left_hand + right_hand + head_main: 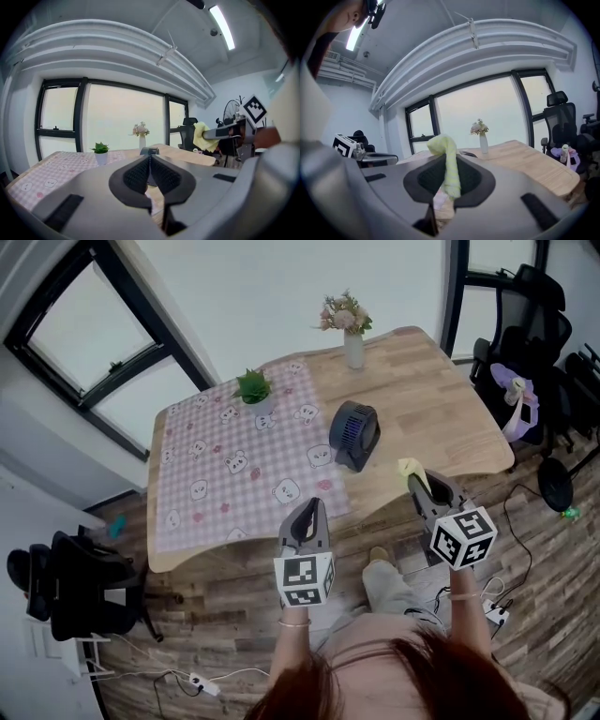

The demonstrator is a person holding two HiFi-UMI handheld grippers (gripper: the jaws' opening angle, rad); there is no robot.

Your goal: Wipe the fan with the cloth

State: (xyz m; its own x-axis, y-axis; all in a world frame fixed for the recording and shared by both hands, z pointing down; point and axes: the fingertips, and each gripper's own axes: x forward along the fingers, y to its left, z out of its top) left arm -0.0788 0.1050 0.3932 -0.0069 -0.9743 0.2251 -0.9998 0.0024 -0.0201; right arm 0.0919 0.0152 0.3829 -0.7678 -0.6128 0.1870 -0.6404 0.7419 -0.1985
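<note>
The dark blue fan (353,434) stands upright on the wooden table (441,399), just right of the pink checked tablecloth (234,465). A small yellow cloth (410,468) sticks up from my right gripper (417,481), which is shut on it near the table's front edge, to the right of the fan. In the right gripper view the cloth (449,164) hangs pinched between the pads. My left gripper (313,507) hovers at the front edge left of the fan, shut with nothing in it. In the left gripper view its pads (138,174) meet, and the fan's top (150,151) shows just behind them.
A small potted plant (253,388) sits on the tablecloth and a vase of flowers (352,334) stands at the table's far edge. Black office chairs (525,352) stand at the right, another dark chair (70,587) at the left. Cables and a power strip (202,682) lie on the floor.
</note>
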